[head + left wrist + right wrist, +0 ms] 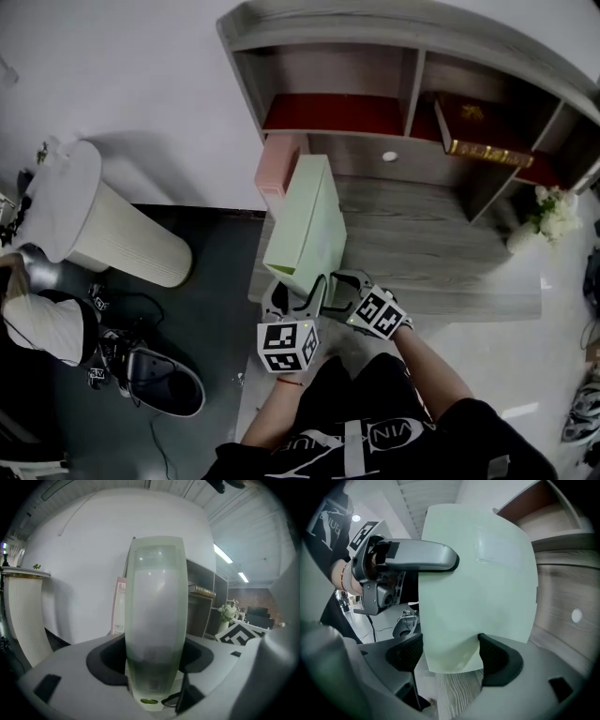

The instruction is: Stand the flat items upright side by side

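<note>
Head view: a pale green flat box (305, 220) stands on its narrow edge at the left end of the wooden worktop (431, 248), leaning slightly. A pink flat item (277, 171) stands upright just behind it, near the shelf unit (412, 56).

The box looks light, stiff and smooth-faced, so it would probably slip under a weak pinch and topple easily on so narrow a base. The low near end, pinched across the thickness, seems the best place to hold it.

The left gripper (295, 292) straddles the near spine. In the left gripper view the spine fills the gap between the fingers (105, 660), which are spread apart rather than clamped.

The right gripper (347, 281) straddles the lower near corner. Its fingers (501, 658) are set very wide, with the corner loose between them.

Not resolved:
- The grippers cover the box's near bottom edge.
- Whether the box touches the pink item cannot be told.
- The pink item's print is too small to read.
- Whether the left fingers graze the spine is uncertain.
</note>
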